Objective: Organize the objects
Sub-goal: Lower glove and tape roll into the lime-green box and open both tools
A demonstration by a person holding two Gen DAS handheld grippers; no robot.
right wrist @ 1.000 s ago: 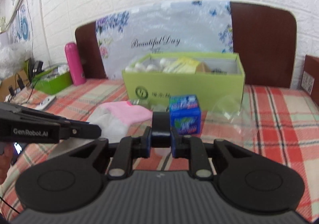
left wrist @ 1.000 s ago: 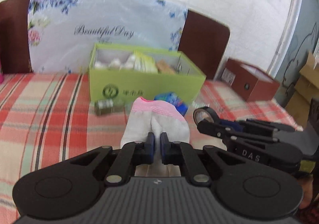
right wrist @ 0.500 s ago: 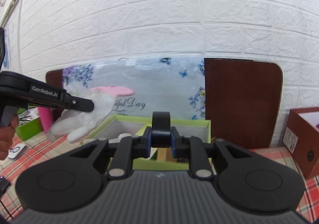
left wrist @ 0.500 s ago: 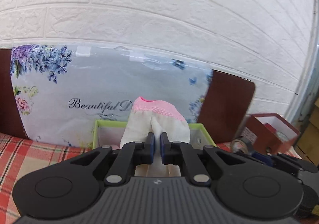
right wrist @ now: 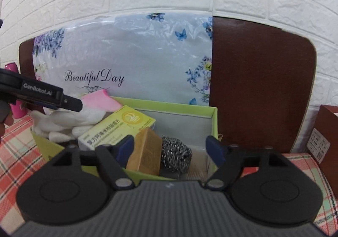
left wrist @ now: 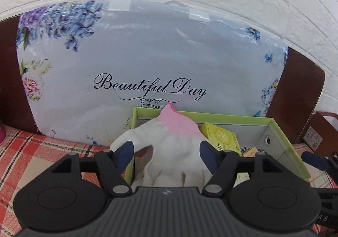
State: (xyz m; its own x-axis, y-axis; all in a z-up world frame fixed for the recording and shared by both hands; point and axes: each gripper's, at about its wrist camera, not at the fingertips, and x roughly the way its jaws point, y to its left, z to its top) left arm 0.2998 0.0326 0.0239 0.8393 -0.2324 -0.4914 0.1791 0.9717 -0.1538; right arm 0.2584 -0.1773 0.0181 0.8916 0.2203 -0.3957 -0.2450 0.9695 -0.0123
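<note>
Both grippers have swung over the green box [right wrist: 213, 118] — left gripper [left wrist: 166, 152] jaws just sprang apart, glove [left wrist: 173, 152] apparently dropping in; right gripper [right wrist: 170, 148] jaws opened too, black roll gone.

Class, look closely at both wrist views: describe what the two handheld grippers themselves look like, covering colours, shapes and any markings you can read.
Both are matt black plastic. The left gripper and the right gripper each have a ribbed grey-black body, two round black discs, silver pivot pins and angled arms ending in dark blue pads. In the right wrist view, the left gripper's side reads "GenRobot.AI" in grey letters. No cables or sleeves are visible.
</note>
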